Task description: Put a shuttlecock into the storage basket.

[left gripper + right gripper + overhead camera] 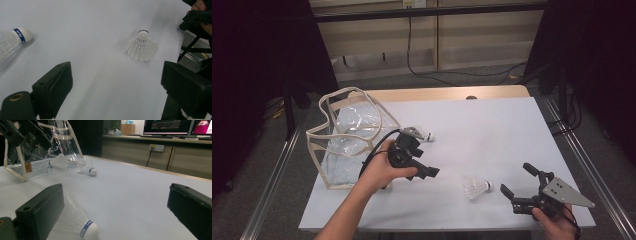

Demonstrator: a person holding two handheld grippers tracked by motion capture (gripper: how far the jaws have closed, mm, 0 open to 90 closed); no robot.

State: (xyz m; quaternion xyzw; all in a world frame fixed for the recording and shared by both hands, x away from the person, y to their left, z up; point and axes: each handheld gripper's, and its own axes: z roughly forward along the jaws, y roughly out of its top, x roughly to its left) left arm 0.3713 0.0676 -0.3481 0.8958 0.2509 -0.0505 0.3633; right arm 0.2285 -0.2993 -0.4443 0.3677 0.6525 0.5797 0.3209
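On the white tabletop (492,130), near the front edge, lies a white feathered shuttlecock with a blue-banded cork tip (475,188), on its side, just beside the right gripper (518,183) and apart from it. Right jaws wide apart, empty, framing that shuttlecock low in the right gripper view (77,225), close to the left-hand jaw. Left gripper (427,170) held over the middle of the tabletop, jaws likewise spread and holding nothing, aimed toward the same shuttlecock (142,45). Seemingly an approach step: gathering shuttlecocks for the clear plastic bag with cream fabric trim (347,140) standing open at the left side. Next move, by the look of it: bring the right jaws around the feather skirt or cork, close gently so the feathers are not crushed, then carry across to the bag. A second white shuttlecock (424,135) rests near the bag's mouth, and a third (58,161) shows by the clear wall, inside or against it — hard to tell. In the way: the left hand (379,167) and its gripper, sitting between the near shuttlecock and the bag.
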